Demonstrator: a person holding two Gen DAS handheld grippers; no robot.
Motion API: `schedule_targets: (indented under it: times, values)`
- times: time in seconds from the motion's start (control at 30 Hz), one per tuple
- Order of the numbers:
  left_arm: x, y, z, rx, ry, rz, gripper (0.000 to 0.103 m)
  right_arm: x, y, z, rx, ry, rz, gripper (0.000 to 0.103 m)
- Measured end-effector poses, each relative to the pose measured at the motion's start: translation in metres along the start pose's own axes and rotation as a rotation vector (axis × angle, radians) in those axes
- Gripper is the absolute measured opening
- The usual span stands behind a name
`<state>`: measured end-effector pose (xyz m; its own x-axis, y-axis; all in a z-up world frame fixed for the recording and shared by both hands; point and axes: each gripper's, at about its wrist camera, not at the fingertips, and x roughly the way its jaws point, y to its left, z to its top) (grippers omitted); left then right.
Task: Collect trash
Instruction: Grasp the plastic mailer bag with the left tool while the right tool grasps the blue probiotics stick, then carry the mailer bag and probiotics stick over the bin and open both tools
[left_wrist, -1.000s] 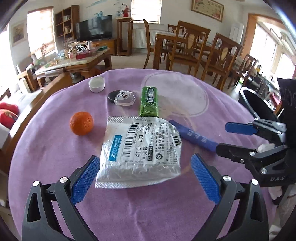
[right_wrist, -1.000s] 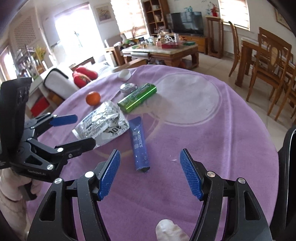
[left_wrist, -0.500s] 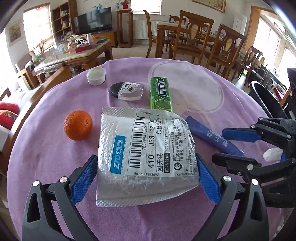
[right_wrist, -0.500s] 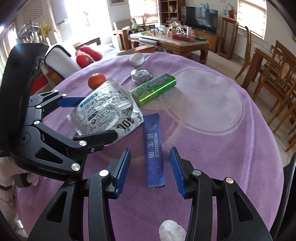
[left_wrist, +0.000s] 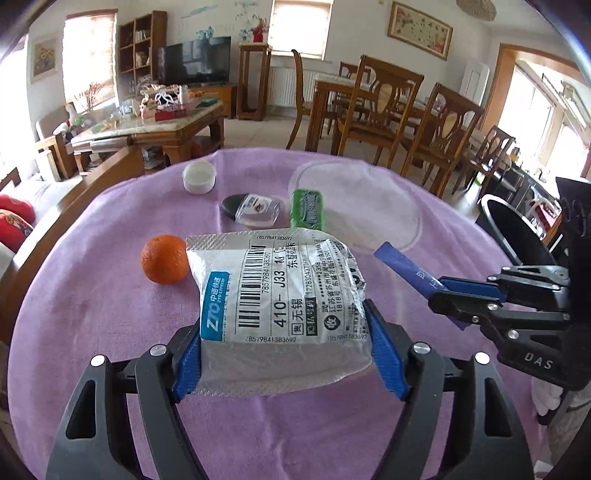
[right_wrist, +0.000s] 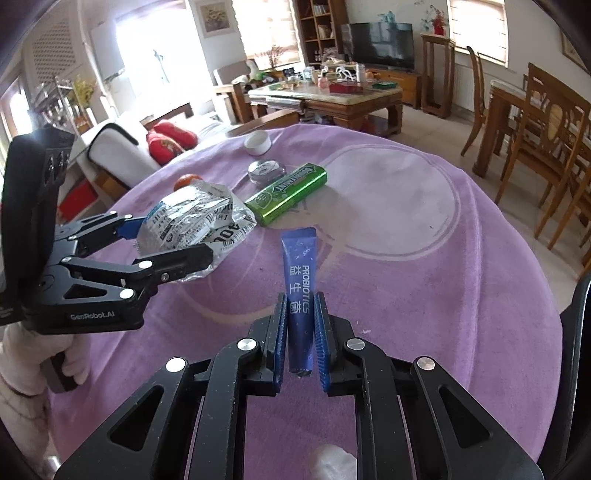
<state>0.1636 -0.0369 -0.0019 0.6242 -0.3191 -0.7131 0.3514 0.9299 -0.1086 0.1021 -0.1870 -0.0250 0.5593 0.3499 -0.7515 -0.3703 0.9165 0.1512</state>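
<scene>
A crinkled silver courier bag (left_wrist: 277, 280) with a barcode label sits between the blue pads of my left gripper (left_wrist: 282, 332). The jaws are closing and both pads press its sides; its near end looks raised off the purple cloth. The right wrist view shows the same bag (right_wrist: 192, 218) in the left gripper (right_wrist: 166, 240). A blue probiotics sachet (right_wrist: 301, 266) lies lengthwise between the pads of my right gripper (right_wrist: 300, 325), whose jaws are closing with the pads against its edges. In the left wrist view the right gripper (left_wrist: 443, 293) holds the sachet (left_wrist: 402, 264) tilted upward.
On the round table's purple cloth (left_wrist: 110, 332) lie an orange (left_wrist: 164, 264), a green gum pack (left_wrist: 307, 208), a small clear case (left_wrist: 255, 209) and a white cap (left_wrist: 199, 177). A black bin (left_wrist: 517, 236) stands off the table's right edge. Wooden chairs stand beyond.
Both grippers moved in over their items and narrowed. The left pads now press the silver bag. The right pads now pinch the blue sachet, whose far end has tipped up.
</scene>
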Motion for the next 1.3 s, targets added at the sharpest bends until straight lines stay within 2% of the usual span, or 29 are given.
schedule_targets:
  times: [0.13, 0.27, 0.47, 0.7, 1.0, 1.3]
  values:
    - [-0.023, -0.017, 0.005, -0.001, -0.069, -0.018, 0.075, -0.027, -0.012, -0.005, 0.054, -0.084, 0.045, 0.015]
    - [-0.042, -0.053, 0.012, 0.026, -0.128, -0.053, 0.075, -0.063, -0.029, -0.014, 0.094, -0.175, 0.059, 0.015]
    - [-0.049, -0.116, 0.028, 0.105, -0.172, -0.126, 0.075, -0.126, -0.072, -0.030, 0.179, -0.312, 0.017, 0.015]
    - [-0.036, -0.189, 0.041, 0.169, -0.187, -0.206, 0.075, -0.199, -0.154, -0.067, 0.317, -0.447, -0.061, 0.015]
    - [0.012, -0.280, 0.048, 0.246, -0.129, -0.299, 0.075, -0.244, -0.258, -0.136, 0.500, -0.505, -0.150, 0.015]
    - [0.052, -0.337, 0.044, 0.305, -0.072, -0.331, 0.075, -0.246, -0.323, -0.184, 0.605, -0.496, -0.174, 0.015]
